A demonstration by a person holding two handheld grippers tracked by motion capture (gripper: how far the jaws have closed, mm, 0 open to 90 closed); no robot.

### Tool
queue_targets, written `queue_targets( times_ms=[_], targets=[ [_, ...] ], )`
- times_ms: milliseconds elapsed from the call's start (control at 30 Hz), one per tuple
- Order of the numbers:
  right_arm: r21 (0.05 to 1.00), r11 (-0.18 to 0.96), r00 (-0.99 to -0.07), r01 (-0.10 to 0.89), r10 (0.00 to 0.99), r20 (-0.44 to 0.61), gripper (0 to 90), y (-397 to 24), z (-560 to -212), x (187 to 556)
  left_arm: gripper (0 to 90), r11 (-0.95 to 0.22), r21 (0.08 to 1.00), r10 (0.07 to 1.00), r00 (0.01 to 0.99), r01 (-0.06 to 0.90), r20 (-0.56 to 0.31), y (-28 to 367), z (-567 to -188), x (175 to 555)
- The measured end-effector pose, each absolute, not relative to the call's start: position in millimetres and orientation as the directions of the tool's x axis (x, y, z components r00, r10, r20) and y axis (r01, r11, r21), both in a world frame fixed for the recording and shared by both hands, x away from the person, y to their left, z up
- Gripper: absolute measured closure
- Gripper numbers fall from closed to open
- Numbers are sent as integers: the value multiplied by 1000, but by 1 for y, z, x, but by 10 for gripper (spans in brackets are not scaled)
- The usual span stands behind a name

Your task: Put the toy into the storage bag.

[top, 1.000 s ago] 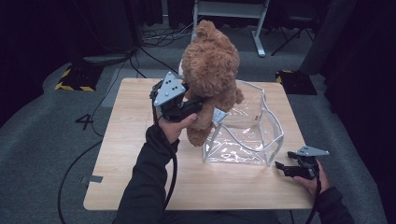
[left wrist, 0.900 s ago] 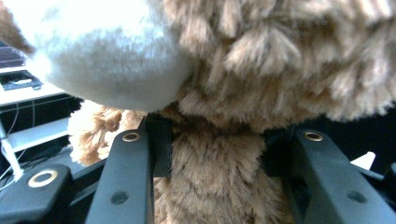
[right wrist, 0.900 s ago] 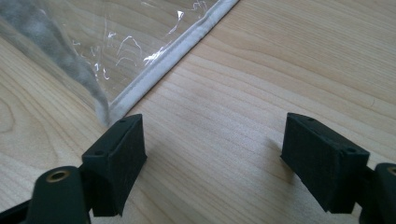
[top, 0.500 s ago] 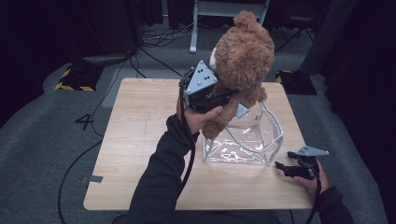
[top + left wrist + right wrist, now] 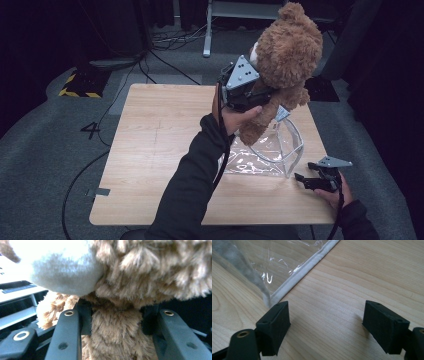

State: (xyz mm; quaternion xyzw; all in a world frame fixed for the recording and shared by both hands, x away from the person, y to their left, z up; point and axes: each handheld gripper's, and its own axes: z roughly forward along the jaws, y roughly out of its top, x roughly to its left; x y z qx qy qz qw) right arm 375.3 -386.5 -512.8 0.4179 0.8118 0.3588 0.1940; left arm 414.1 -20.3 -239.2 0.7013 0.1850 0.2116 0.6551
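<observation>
My left gripper (image 5: 260, 95) pinches the teddy bear (image 5: 285, 60) by its soft middle above the clear bag (image 5: 280, 150); plush could slip or snag the rim.

A light wooden table (image 5: 150, 150) stands on grey carpet (image 5: 45, 165) before dark curtains (image 5: 50, 30).

Brown teddy bear (image 5: 290, 55) above clear bag (image 5: 272, 150)
</observation>
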Motion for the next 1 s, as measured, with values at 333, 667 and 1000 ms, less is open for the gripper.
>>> queue_targets(
  times_ms=[333, 667, 1000],
  targets=[
    [744, 399, -583, 536, 812, -16, 223, -387, -513, 375, 566, -64, 997, 537, 843, 42, -1, -24, -266, 426],
    [744, 399, -583, 536, 812, -15, 223, -387, -513, 375, 558, -161, 984, 536, 844, 74, 24, -31, -289, 437],
    [744, 399, -584, 536, 812, -16, 223, -387, -513, 375, 557, -208, 973, 533, 845, 104, 23, -27, -308, 441]
  ],
)
